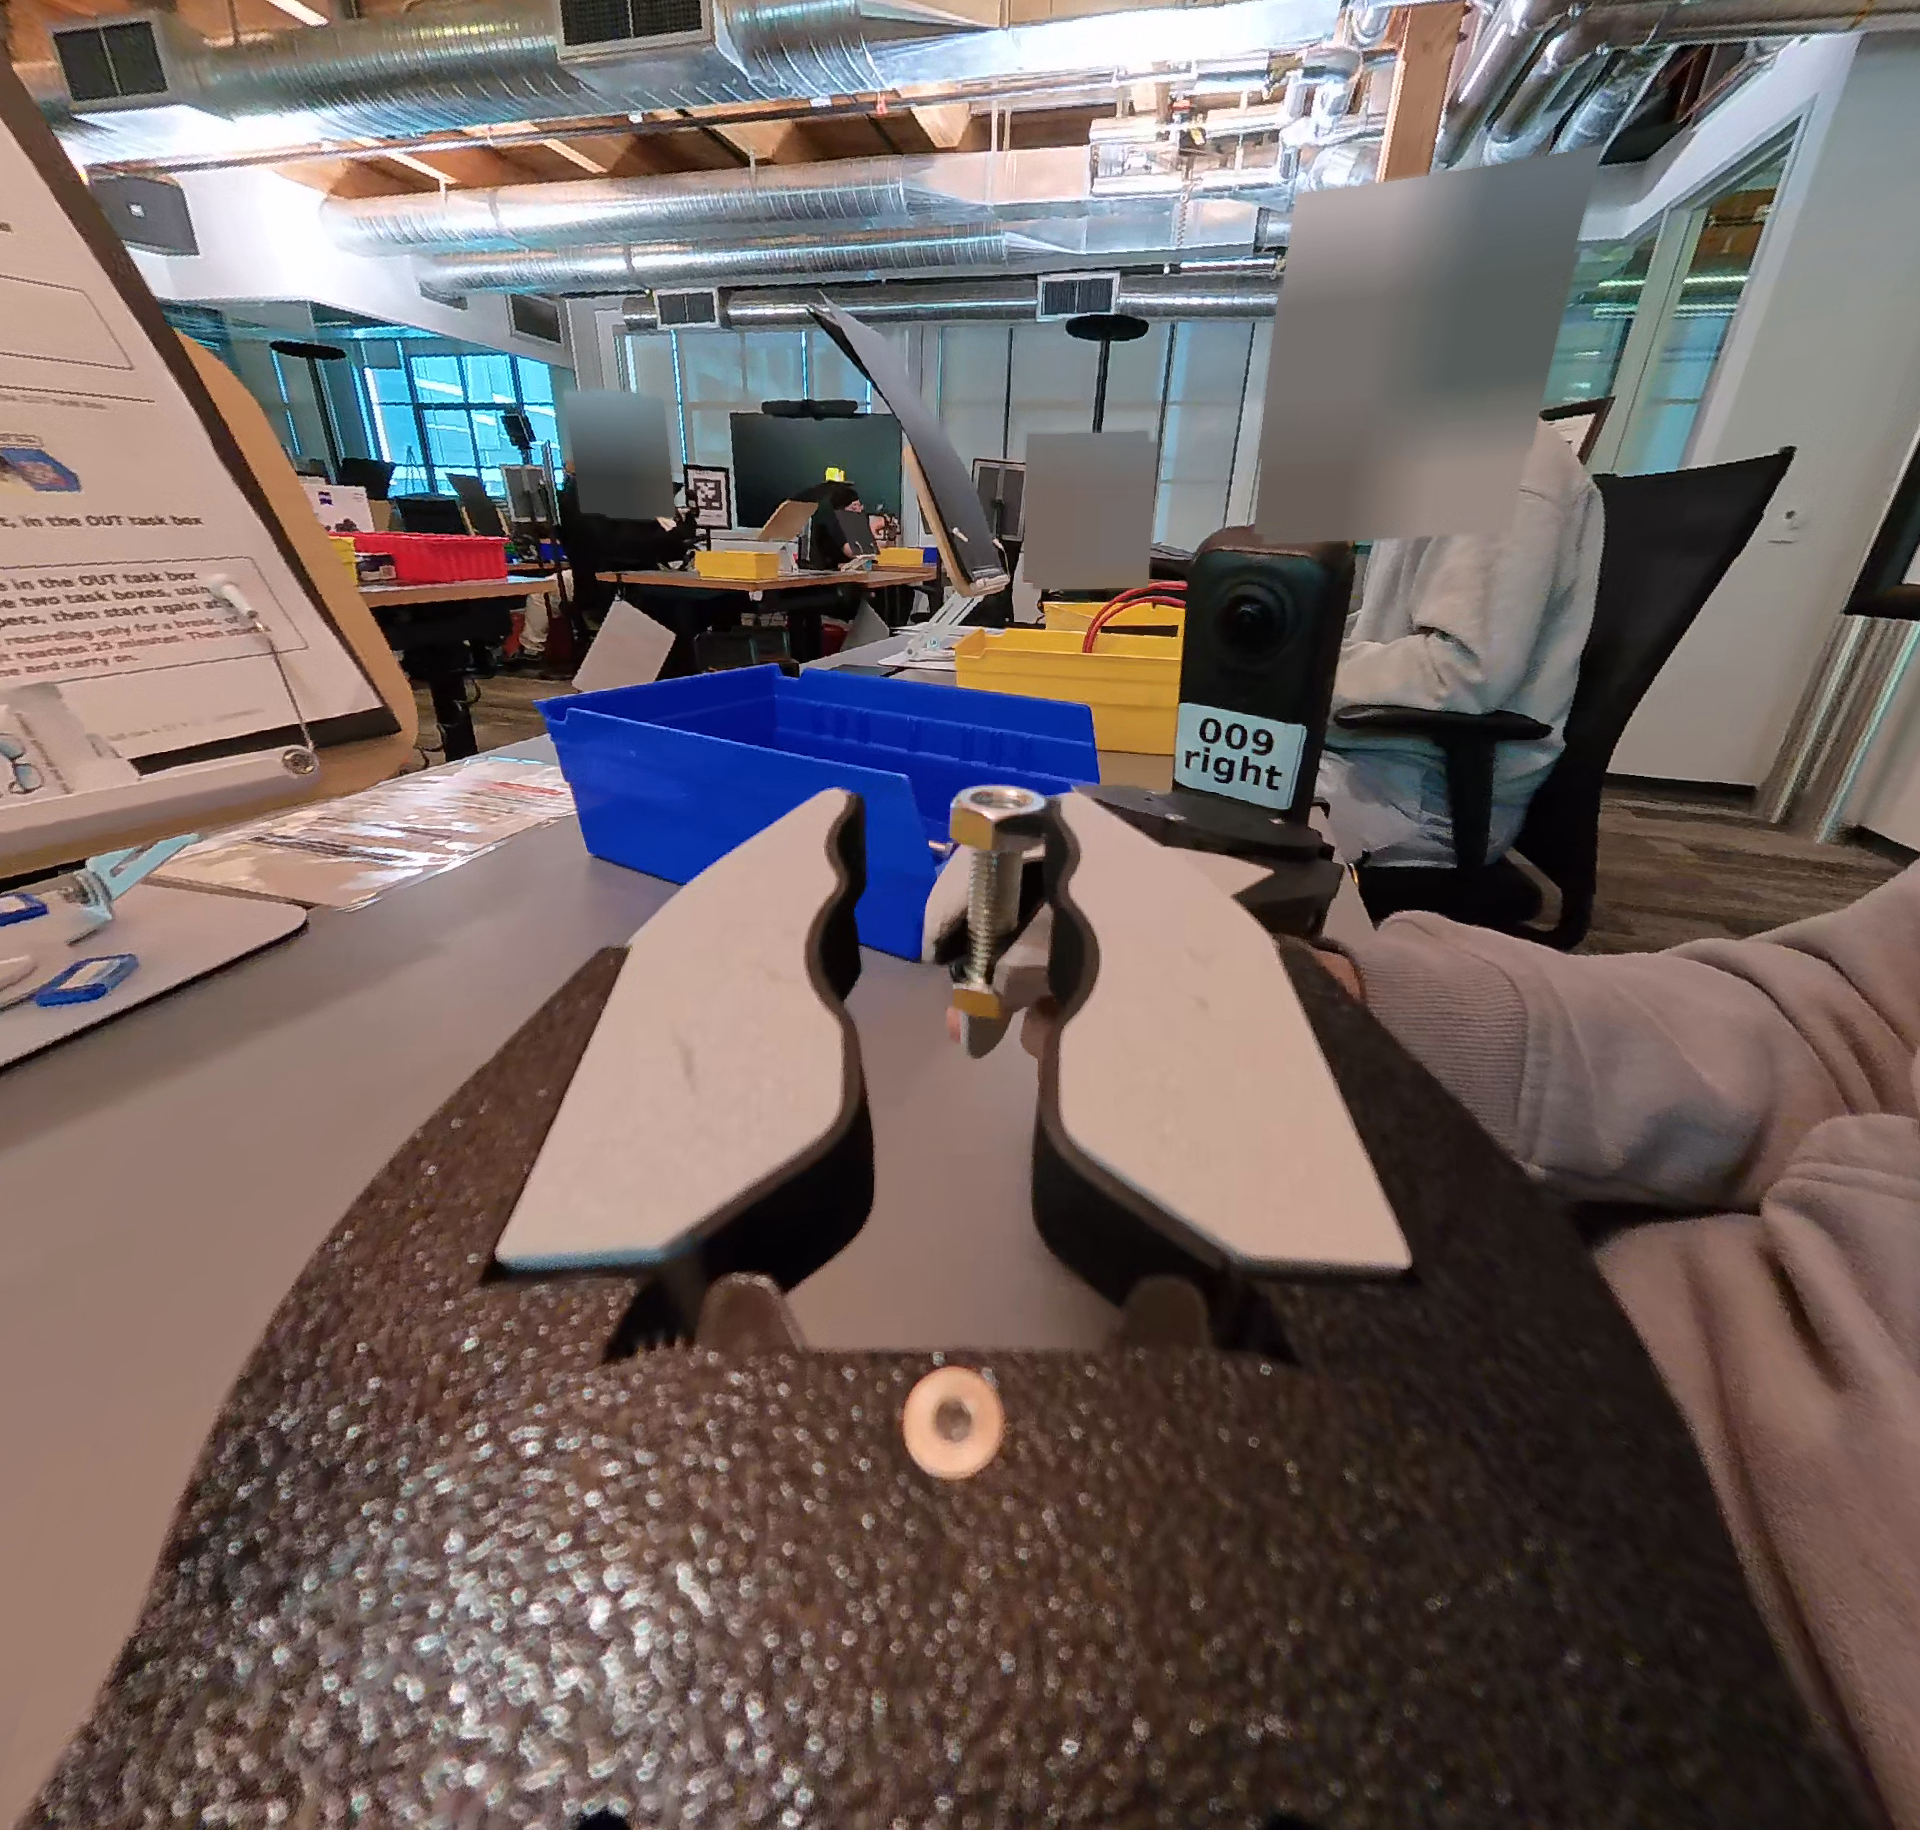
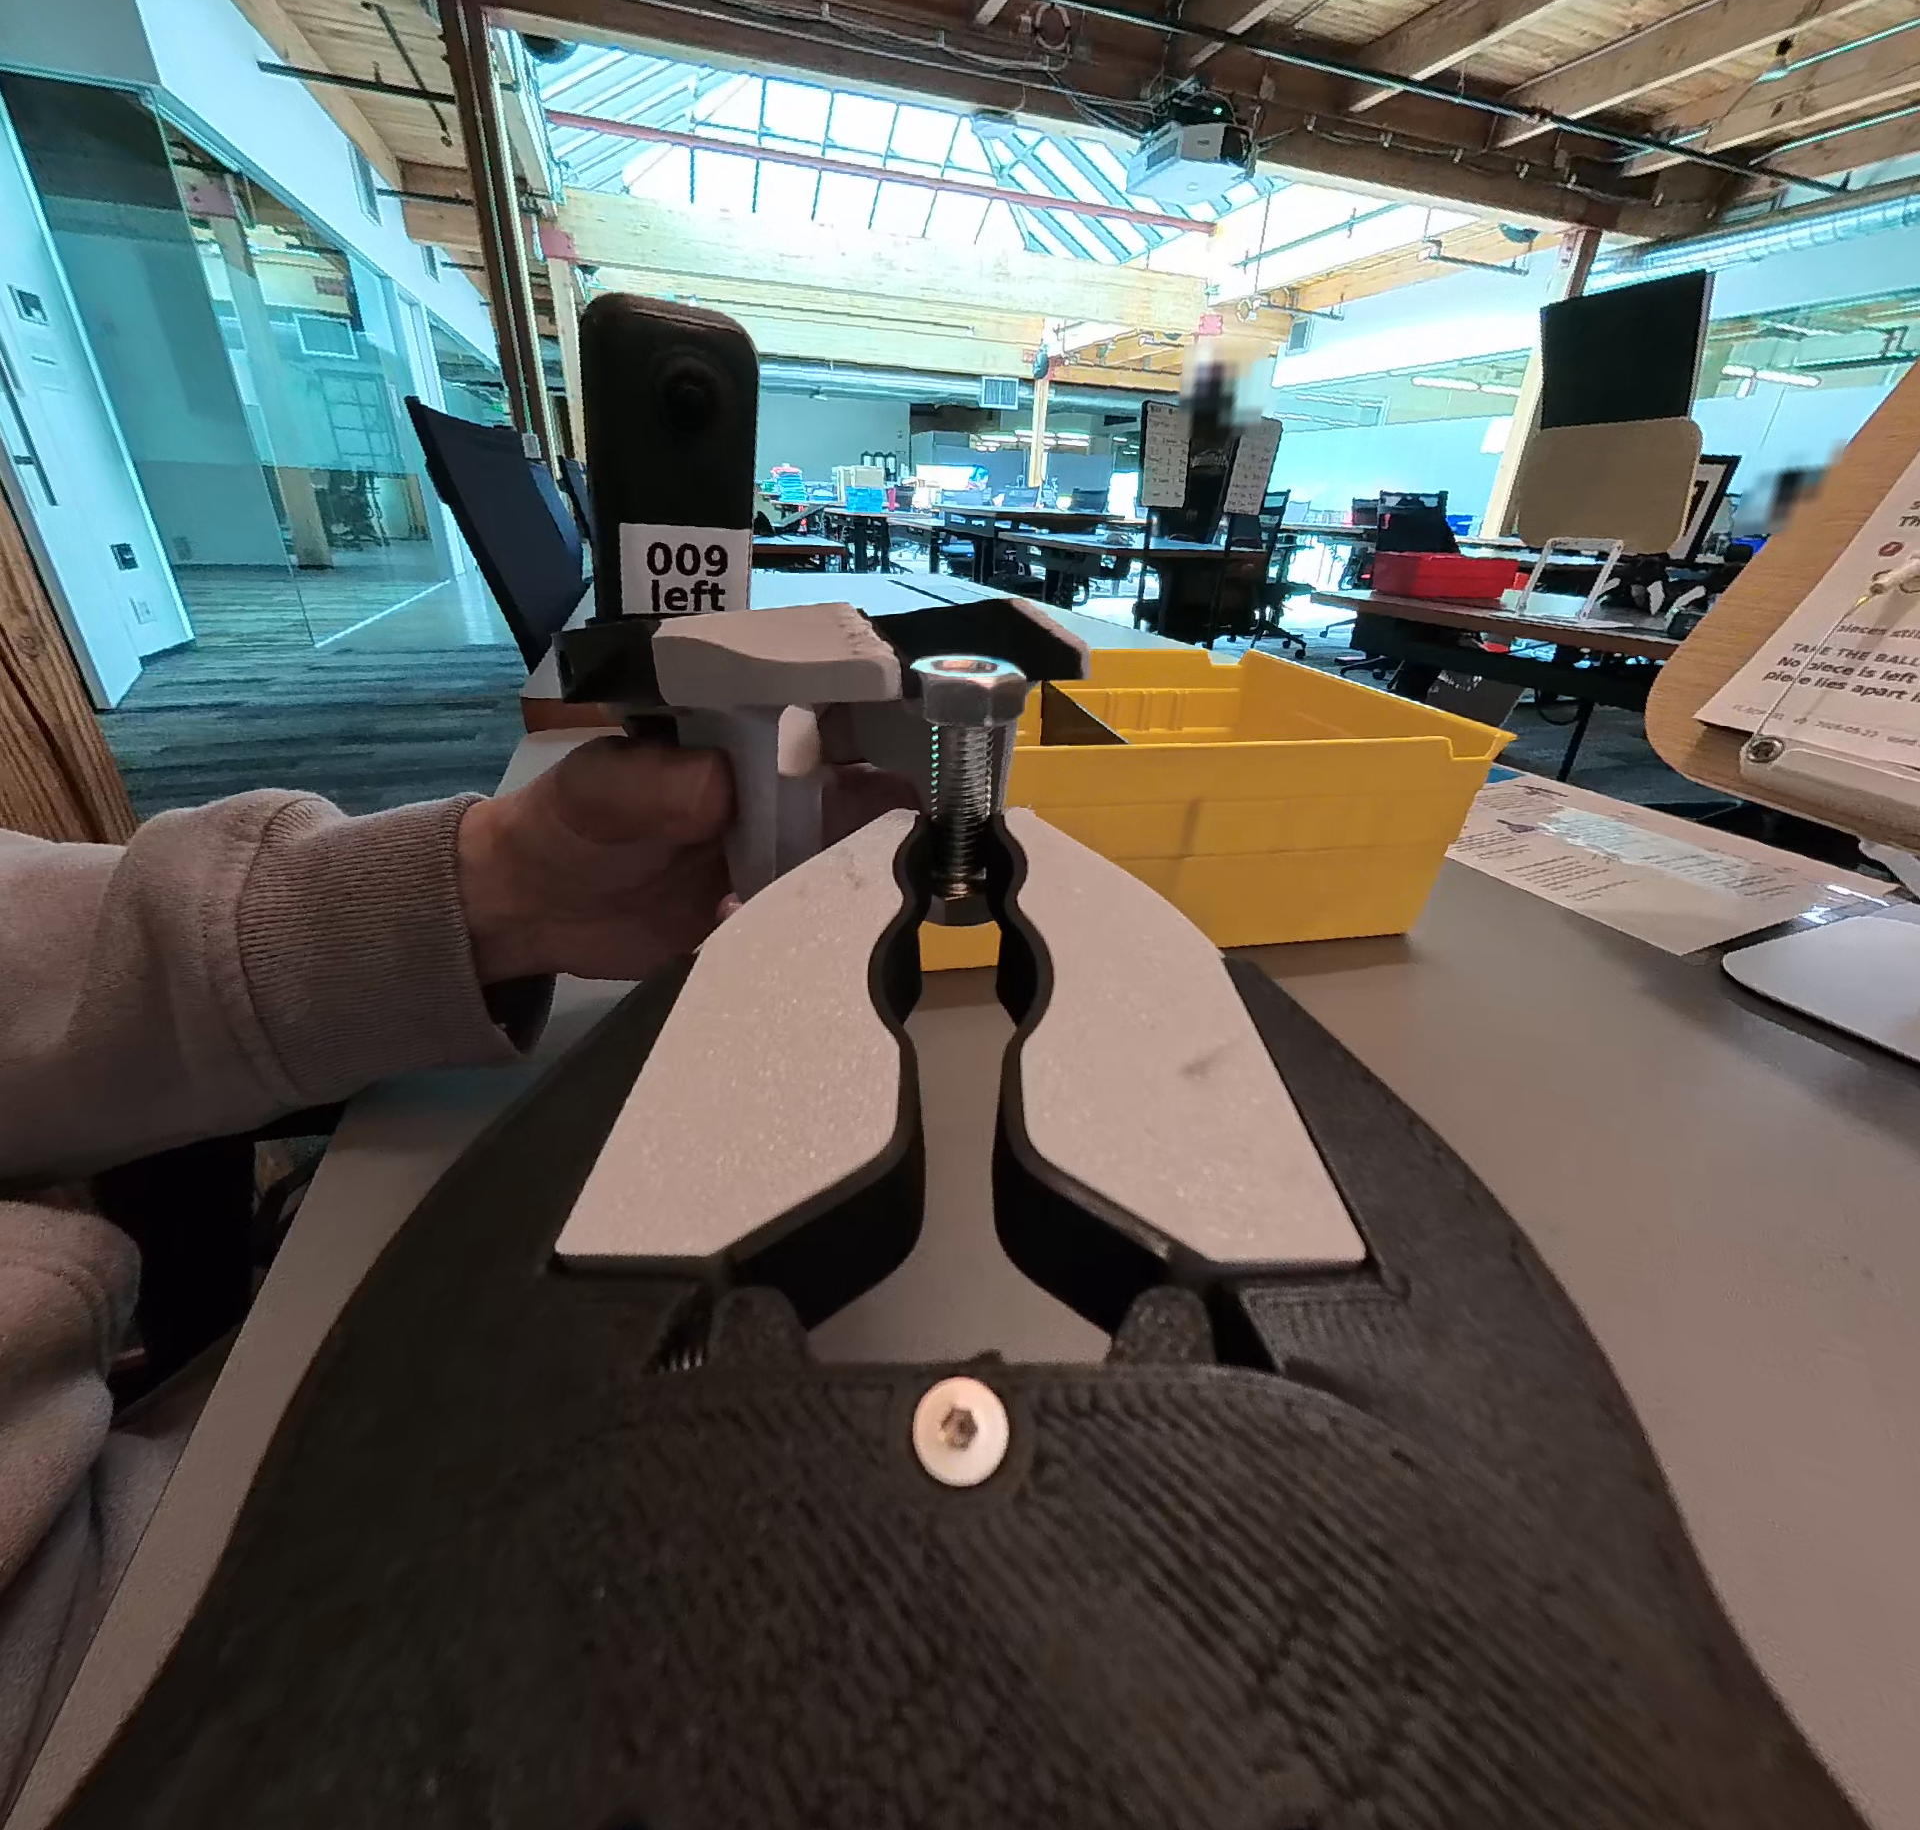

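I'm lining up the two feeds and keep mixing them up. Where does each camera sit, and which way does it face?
Left wrist view: sits on the left tongs, open, facing the blue bin and the right tongs; a sleeve shows.
Right wrist view: sits on the right tongs, shut on the upright bolt, facing the yellow bin; a hand holds the left tongs.
Shared: the bolt and the grey table.

Bright, even indoor light; daylight pours through the skylight [image 2: 883, 170] with mild glare; wide-angle edges bend strongly; the near foreground is soft; shadows faint.
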A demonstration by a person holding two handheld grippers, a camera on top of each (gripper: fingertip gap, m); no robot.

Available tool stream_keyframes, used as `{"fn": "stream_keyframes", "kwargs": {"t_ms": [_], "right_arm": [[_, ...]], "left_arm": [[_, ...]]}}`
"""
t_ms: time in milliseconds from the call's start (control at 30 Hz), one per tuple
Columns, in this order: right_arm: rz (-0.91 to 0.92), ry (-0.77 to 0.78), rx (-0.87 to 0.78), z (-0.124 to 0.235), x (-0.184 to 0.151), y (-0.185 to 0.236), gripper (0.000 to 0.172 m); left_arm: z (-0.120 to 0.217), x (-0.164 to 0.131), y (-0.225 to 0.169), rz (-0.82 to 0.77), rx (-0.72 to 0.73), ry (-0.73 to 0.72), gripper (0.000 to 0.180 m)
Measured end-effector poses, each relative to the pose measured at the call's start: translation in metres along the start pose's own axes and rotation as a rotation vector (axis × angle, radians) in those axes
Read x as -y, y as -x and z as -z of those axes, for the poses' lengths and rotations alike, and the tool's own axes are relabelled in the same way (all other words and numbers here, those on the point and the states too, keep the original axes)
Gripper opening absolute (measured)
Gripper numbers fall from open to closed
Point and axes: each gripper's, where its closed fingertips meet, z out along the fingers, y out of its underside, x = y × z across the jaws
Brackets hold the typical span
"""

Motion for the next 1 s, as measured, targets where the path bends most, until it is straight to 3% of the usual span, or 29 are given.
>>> {"fn": "stream_keyframes", "kwargs": {"t_ms": [200, 433, 733, 867, 1000], "right_arm": [[-0.005, -0.005, -0.006, 0.001, 0.001, -0.002, 0.009], [-0.008, 0.003, -0.003, 0.000, -0.001, -0.001, 0.009], [-0.039, -0.023, -0.023, 0.004, 0.004, -0.008, 0.009], [-0.032, -0.012, -0.026, 0.003, 0.002, -0.007, 0.009], [-0.033, -0.012, -0.028, 0.003, 0.002, -0.008, 0.009]], "left_arm": [[0.008, 0.006, 0.005, 0.011, 0.028, -0.017, 0.031], [-0.008, 0.001, -0.005, 0.011, -0.006, 0.012, 0.033], [0.012, 0.000, 0.019, 0.033, 0.114, 0.015, 0.027], [0.000, 0.009, 0.004, 0.057, 0.041, -0.016, 0.034], [-0.013, -0.002, 0.005, 0.052, 0.061, 0.028, 0.037]]}}
